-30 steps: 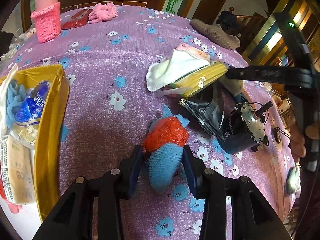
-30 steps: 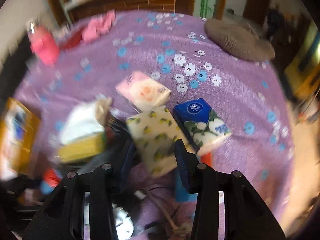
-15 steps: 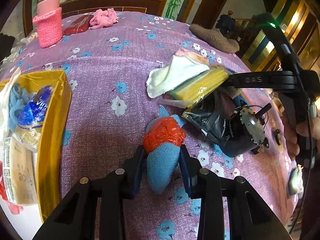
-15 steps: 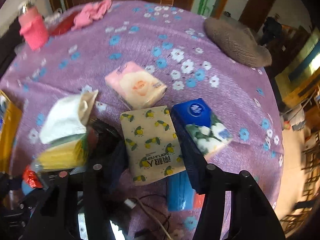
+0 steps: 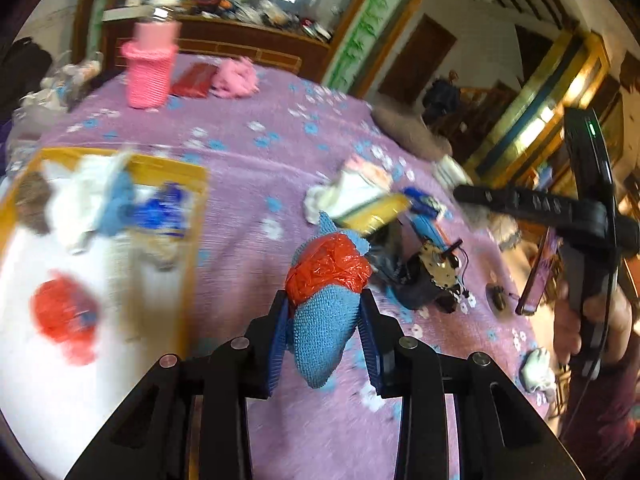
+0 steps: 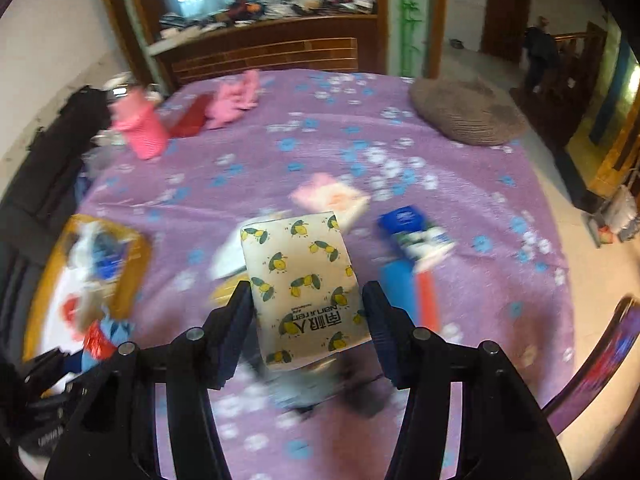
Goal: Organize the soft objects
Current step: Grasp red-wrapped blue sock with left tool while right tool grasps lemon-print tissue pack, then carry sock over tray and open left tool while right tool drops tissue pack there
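Note:
My left gripper point(image 5: 324, 304) is shut on a blue cloth roll point(image 5: 320, 332) bound with a red band and holds it off the purple flowered tablecloth point(image 5: 248, 160). A yellow box point(image 5: 192, 176) with several soft things inside lies to its left. In the right wrist view my right gripper point(image 6: 308, 292) is shut on a lemon-print tissue pack point(image 6: 300, 272), which hangs above the table with a pad against each long side. The yellow box point(image 6: 132, 264) sits far left there, with the blue roll point(image 6: 100, 340) just below it.
A pink tissue pack point(image 6: 332, 196) and a blue tissue pack point(image 6: 416, 236) lie beyond the lemon pack. A white cloth on a yellow pack point(image 5: 352, 196) and a small motor point(image 5: 436, 272) lie mid-table. A pink knitted bottle sleeve point(image 5: 150, 68), pink cloth point(image 5: 234, 78) and brown knit cushion point(image 6: 468, 116) sit at the back.
Both grippers have risen from the table, the left with the blue roll, the right with the lemon pack. The right jaws spread wider around the pack first. Both views swung toward the yellow box.

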### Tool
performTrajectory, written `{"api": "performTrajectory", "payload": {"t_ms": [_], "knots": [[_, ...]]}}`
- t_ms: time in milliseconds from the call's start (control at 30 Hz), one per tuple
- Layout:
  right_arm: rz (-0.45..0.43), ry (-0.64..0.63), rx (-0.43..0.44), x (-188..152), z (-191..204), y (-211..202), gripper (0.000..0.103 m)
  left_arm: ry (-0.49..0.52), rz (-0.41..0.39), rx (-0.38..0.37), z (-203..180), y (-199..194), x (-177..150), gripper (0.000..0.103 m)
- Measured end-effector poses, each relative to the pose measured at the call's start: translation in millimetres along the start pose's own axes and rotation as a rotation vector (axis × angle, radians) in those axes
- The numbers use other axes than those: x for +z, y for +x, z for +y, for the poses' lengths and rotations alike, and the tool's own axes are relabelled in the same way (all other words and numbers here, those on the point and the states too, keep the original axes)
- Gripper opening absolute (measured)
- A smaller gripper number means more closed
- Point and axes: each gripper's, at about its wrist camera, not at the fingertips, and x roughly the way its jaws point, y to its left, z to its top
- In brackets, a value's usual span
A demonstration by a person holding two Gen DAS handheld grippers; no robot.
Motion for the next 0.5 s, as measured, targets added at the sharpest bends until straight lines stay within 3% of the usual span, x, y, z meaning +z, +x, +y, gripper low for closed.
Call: {"api": "performTrajectory", "payload": {"t_ms": [100,300,500], "knots": [[-0.007,-0.02,0.074,-11,31,-8,0.054,-0.033,-0.045,0.034,26,-36,-7,0.032],[0.016,-0.062,0.223,-31,100,-3,0.055,-0.124,-0.102,0.189,101,-95,-19,0.032],[0.065,-0.096,0.311,-41,158,21,0.055,-0.176,-0.097,0.31,150,-113,-17,0.032]]}}
